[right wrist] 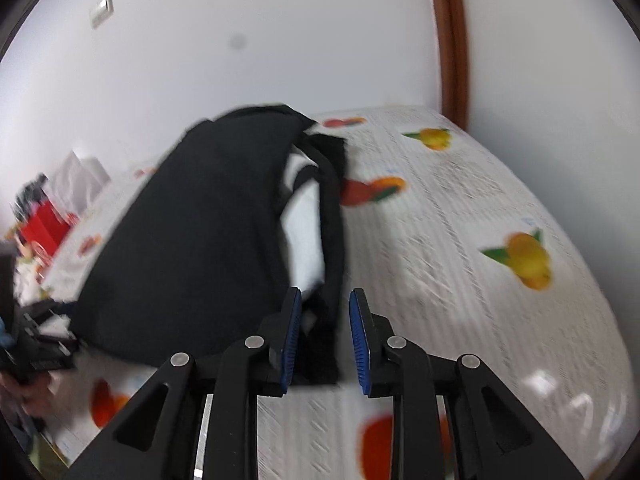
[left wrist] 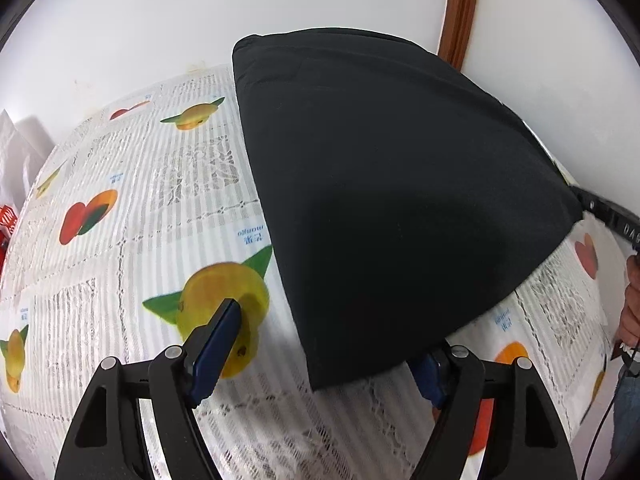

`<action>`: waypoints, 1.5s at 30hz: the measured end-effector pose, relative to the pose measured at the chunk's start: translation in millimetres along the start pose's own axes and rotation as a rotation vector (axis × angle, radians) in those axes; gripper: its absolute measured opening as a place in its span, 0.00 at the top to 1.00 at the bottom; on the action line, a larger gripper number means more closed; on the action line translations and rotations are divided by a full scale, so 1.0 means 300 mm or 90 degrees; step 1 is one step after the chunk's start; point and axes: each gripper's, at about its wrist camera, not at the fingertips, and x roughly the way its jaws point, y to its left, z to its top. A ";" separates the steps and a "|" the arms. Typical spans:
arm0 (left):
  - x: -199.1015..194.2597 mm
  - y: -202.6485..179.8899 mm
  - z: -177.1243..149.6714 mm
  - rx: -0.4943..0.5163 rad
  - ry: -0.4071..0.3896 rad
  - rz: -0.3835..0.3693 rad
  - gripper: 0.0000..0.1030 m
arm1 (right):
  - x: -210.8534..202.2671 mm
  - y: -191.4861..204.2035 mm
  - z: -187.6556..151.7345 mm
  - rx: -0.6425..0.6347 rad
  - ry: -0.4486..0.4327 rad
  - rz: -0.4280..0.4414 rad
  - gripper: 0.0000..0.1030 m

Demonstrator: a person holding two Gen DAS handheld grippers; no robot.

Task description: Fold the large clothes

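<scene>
A black garment (left wrist: 380, 184) lies folded on the table with the fruit-print cloth (left wrist: 140, 208). My left gripper (left wrist: 324, 344) is open, its fingers wide apart over the garment's near corner; the right fingertip is hidden under the cloth edge. In the right wrist view the same garment (right wrist: 200, 232) lies folded with a white inner patch showing, and a black strip of it (right wrist: 332, 240) runs toward me. My right gripper (right wrist: 325, 336) is open with that strip between its blue pads (right wrist: 294, 332), not clamped. The right wrist view is motion-blurred.
A white wall (left wrist: 200, 12) and a brown wooden frame (left wrist: 460, 8) stand behind the table. A red box (right wrist: 40, 228) and white bags (right wrist: 76, 180) sit at the table's far left end. The person's hand (left wrist: 632, 300) shows at the right edge.
</scene>
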 end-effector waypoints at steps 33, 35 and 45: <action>-0.080 0.106 -0.060 -0.082 -0.030 -0.029 0.93 | 0.130 0.166 0.018 -0.041 0.039 0.043 0.94; -0.085 0.133 -0.061 -0.092 -0.030 -0.022 0.93 | 0.143 0.192 0.032 -0.047 0.040 0.050 0.94; -0.108 0.259 -0.080 -0.135 -0.024 0.016 0.93 | 0.217 0.336 0.099 -0.069 0.037 0.101 0.94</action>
